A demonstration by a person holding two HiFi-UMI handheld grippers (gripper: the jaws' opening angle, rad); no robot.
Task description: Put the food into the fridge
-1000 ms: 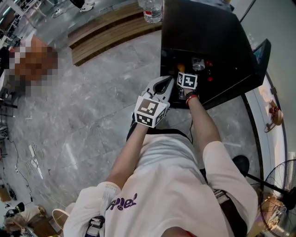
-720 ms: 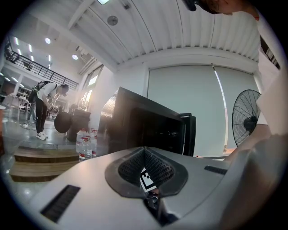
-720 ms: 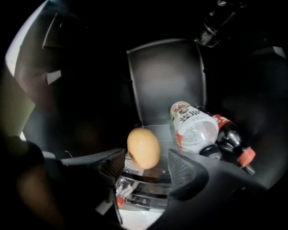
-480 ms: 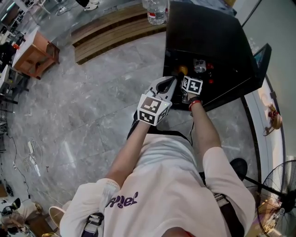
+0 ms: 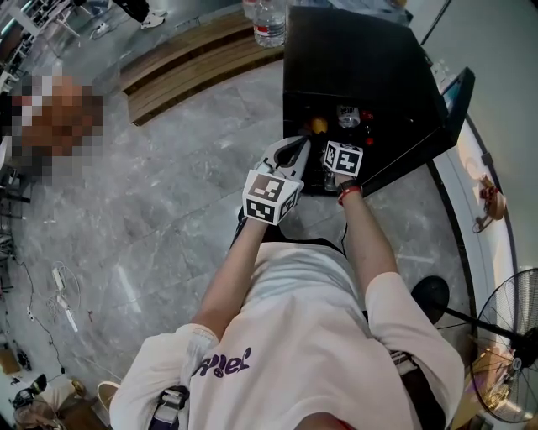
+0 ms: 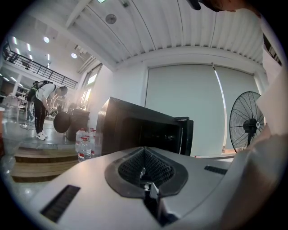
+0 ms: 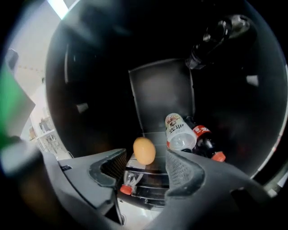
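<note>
The small black fridge point(image 5: 361, 59) stands with its door point(image 5: 454, 101) swung open. In the right gripper view an orange-brown, egg-shaped item point(image 7: 144, 150) rests on the shelf inside. Beside it lie a white-labelled bottle point(image 7: 180, 132) and a dark bottle with a red cap point(image 7: 204, 143). My right gripper point(image 7: 146, 156) is at the fridge mouth. Its jaws stand wide and are closing a little. The egg-shaped item shows in the gap beyond the pads, and they do not touch it. My left gripper point(image 6: 144, 157) hovers just left of the opening, shut on nothing.
A clear bottle with a red cap point(image 7: 128, 182) lies on a lower shelf. Water bottles point(image 5: 267, 25) stand on a wooden step left of the fridge. A floor fan point(image 5: 508, 336) is at the right. The person's feet are on grey stone floor point(image 5: 168, 185).
The right gripper has drawn back slightly from the fridge shelf, and the egg-shaped item stays inside. The left gripper holds its place beside the opening.
</note>
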